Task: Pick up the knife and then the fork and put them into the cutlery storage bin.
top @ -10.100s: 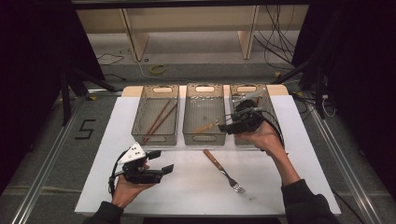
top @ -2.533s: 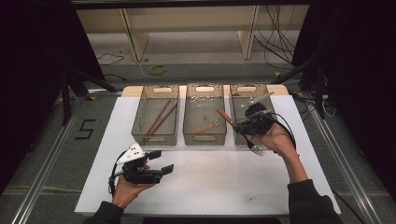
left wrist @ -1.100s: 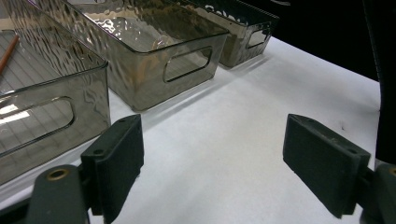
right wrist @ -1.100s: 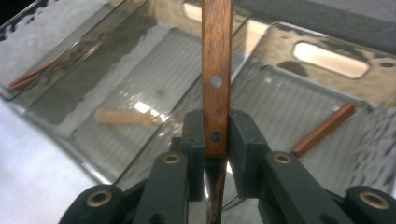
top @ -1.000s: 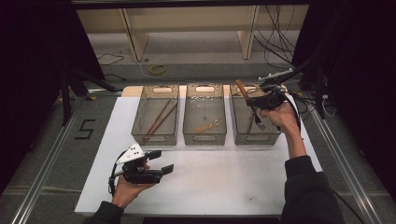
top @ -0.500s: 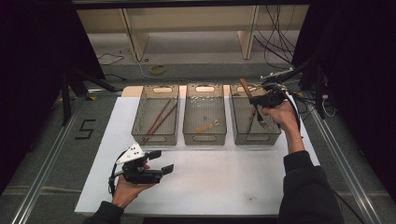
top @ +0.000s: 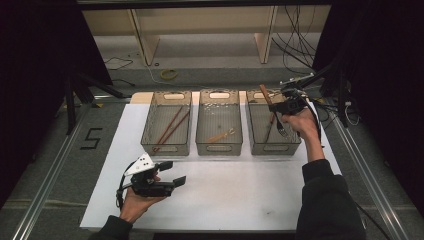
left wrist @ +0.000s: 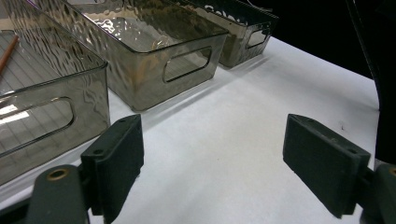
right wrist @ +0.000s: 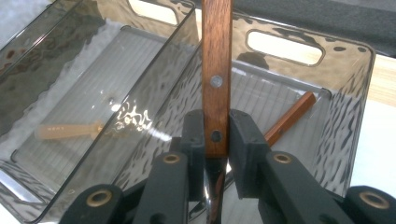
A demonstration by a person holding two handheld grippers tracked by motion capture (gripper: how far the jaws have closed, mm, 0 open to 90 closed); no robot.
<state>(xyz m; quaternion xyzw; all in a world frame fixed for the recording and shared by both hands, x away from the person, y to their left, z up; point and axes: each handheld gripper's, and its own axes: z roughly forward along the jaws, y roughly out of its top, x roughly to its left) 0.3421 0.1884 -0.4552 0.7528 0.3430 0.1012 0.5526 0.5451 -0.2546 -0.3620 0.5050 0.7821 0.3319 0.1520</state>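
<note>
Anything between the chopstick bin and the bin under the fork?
Yes: the middle bin, holding a pale utensil, sits between the chopstick bin and the right bin, in the high view.

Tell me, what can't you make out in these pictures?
- Fork: right gripper view, prongs cut off behind the right gripper.
- Second utensil in the right bin: only its handle shows.
- Middle bin's pale utensil: high view, too small to identify.

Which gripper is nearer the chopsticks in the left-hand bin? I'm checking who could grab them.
Left. The left gripper hovers over the white table just in front of the chopsticks; the right gripper holds a fork over the far right bin.
</note>
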